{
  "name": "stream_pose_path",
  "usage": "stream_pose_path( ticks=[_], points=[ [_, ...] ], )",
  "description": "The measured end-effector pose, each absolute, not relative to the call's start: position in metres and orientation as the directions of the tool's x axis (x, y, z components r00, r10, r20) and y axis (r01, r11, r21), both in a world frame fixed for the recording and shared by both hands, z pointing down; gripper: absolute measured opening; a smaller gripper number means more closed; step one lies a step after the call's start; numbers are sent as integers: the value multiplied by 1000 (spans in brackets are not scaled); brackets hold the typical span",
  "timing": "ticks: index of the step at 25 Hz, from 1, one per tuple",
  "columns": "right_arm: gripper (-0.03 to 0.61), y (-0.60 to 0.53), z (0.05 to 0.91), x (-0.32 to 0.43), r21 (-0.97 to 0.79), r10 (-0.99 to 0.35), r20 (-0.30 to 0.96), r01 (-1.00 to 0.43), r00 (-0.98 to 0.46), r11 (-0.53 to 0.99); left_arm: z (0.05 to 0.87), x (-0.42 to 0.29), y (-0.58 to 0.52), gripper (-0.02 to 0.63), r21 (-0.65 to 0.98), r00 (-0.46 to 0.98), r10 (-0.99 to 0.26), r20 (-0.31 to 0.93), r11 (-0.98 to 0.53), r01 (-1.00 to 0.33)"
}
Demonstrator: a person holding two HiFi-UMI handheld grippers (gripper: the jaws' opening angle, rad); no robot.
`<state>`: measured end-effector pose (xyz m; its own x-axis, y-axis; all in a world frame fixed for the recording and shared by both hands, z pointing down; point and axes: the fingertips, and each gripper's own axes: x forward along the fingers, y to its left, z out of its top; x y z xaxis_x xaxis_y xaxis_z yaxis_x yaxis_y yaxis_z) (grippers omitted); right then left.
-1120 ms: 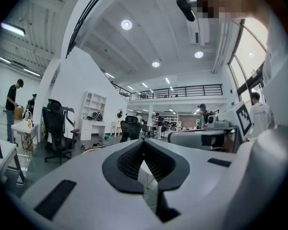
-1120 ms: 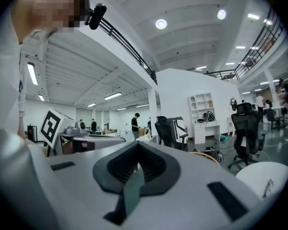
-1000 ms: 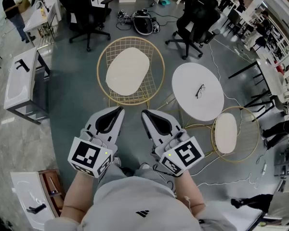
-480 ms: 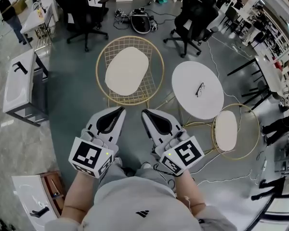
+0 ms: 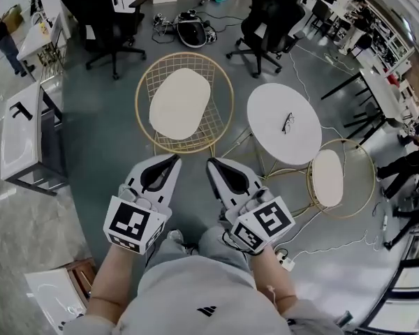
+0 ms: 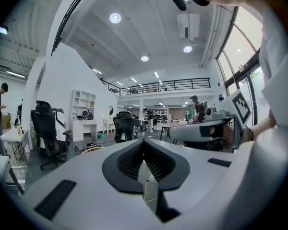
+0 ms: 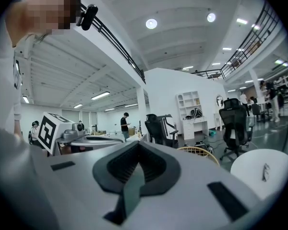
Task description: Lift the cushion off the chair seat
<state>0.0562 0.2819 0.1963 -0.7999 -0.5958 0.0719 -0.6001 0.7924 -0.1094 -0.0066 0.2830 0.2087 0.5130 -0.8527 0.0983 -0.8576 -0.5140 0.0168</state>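
While cushion [image 5: 179, 103] sits on chair [image 5: 217, 119], left gripper [image 5: 173, 159], right gripper [image 5: 211, 163] closed, empty

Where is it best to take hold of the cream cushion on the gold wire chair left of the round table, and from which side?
Probably the thin near edge of the cushion, coming down from above at that side. It lies flat in the wire chair, whose rim rings it all round, so a level approach would likely meet the wire first.

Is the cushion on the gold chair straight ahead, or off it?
On it. The cushion lies flat inside the gold wire chair, with nothing touching it.
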Motion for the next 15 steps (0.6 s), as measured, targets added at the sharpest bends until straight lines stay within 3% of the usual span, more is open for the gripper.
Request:
stream_pose_path(
  ticks=[15],
  points=[
    [9,225,200,58,-109,-637,100,-644,-765,757,211,-22,224,12,64,495,-865,74,-492,-868]
  ],
)
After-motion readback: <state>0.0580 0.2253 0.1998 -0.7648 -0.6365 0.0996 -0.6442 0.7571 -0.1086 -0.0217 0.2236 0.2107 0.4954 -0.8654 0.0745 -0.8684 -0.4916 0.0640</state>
